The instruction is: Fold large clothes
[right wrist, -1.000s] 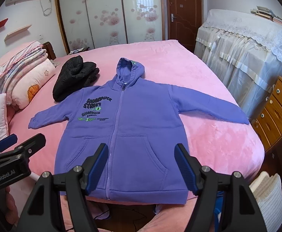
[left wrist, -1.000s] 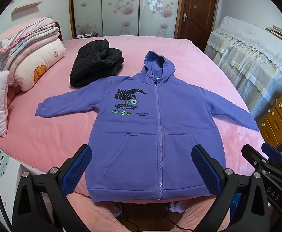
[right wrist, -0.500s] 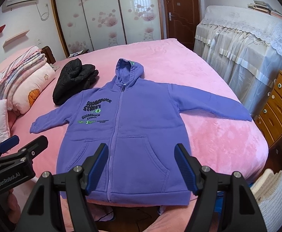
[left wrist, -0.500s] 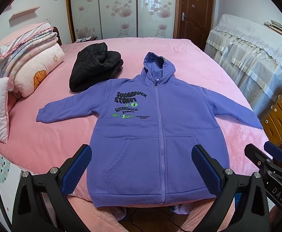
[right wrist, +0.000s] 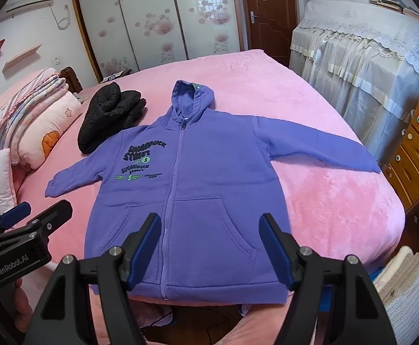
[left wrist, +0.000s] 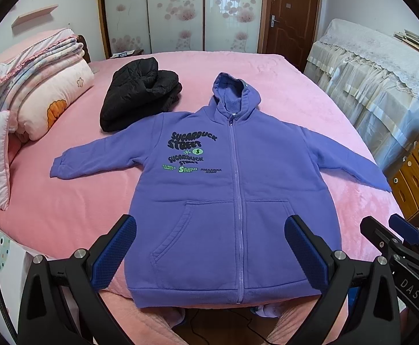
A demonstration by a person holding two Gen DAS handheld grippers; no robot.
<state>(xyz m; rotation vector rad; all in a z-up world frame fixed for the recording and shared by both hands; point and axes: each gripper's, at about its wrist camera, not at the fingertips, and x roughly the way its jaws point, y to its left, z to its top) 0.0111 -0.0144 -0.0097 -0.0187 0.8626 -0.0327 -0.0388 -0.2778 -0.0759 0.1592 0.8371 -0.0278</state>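
Purple hoodie [left wrist: 232, 201] lies flat on the bed [left wrist: 65, 218], hem at the near edge, zipper running away from both hand-held grippers, left [left wrist: 209, 254] and right [right wrist: 210, 254], jaws apart, empty, neither clearly nearer.

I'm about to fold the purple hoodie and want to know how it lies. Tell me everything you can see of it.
The purple hoodie looks like thick fleece. It lies flat and face up on the pink bed, zipped shut, hood away from the camera, both sleeves spread out sideways. Black and green lettering sits on one chest panel, and two slanted pockets flank the zip. Its hem reaches the near bed edge. One shoulder lies against the folded black jacket; nothing holds it.
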